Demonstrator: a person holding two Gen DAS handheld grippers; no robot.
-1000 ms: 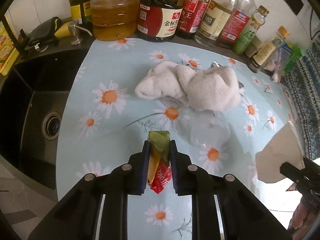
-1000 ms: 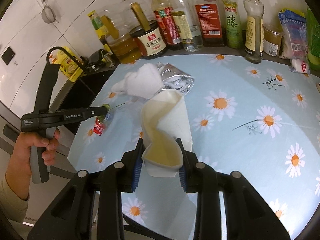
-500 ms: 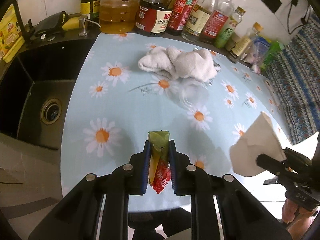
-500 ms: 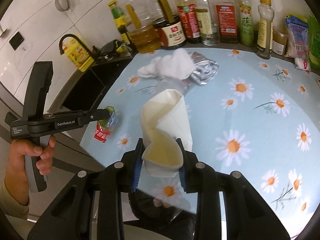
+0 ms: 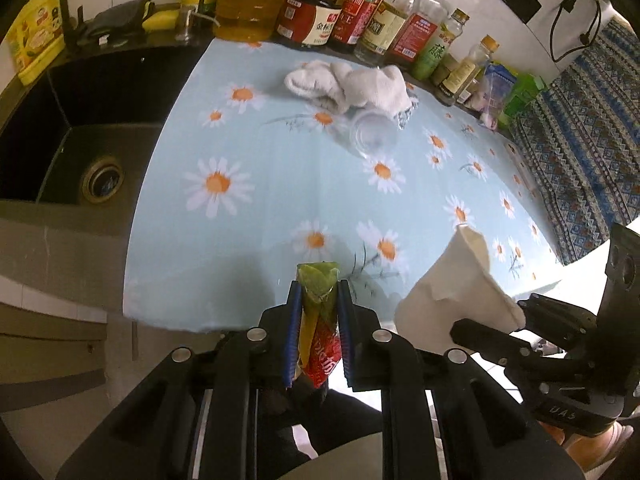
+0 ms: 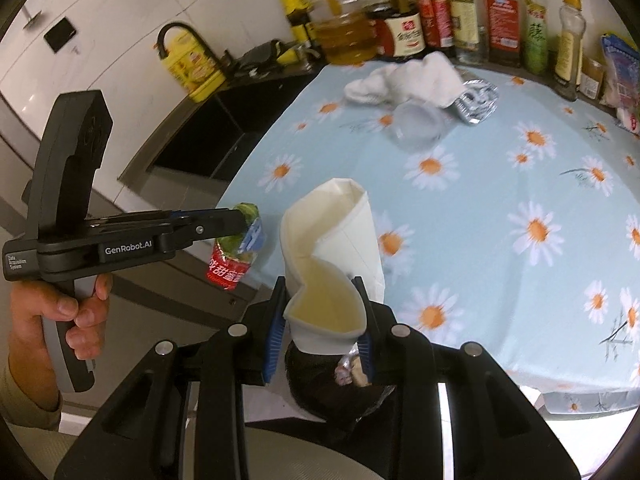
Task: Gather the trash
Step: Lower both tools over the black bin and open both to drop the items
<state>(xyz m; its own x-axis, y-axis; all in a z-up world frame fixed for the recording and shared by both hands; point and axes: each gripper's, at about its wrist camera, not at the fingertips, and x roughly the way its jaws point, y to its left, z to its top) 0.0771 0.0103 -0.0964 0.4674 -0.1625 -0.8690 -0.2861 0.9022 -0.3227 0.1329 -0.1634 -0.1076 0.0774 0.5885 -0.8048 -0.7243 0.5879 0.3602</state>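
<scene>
My left gripper [image 5: 319, 300] is shut on a crumpled green and red snack wrapper [image 5: 319, 320], held just past the counter's front edge; that left gripper [image 6: 250, 226] with the wrapper [image 6: 228, 264] also shows in the right wrist view. My right gripper [image 6: 322, 316] is shut on a squashed white paper cup [image 6: 332, 256], also over the front edge; the cup [image 5: 456, 292] shows at the right of the left wrist view. Below the cup lies a dark bin bag [image 6: 340, 392] with some scraps in it.
On the daisy-print counter [image 5: 280, 160] lie a white cloth [image 5: 352, 84], a clear plastic cup [image 5: 370, 134] on its side and a silver foil packet [image 6: 476, 100]. Several bottles [image 5: 320, 4] line the back wall. A black sink [image 5: 80, 140] is at the left.
Both grippers have drawn back from the counter's middle to beyond its front edge, each keeping its piece of trash. The dark bag has come into view under the right gripper.
</scene>
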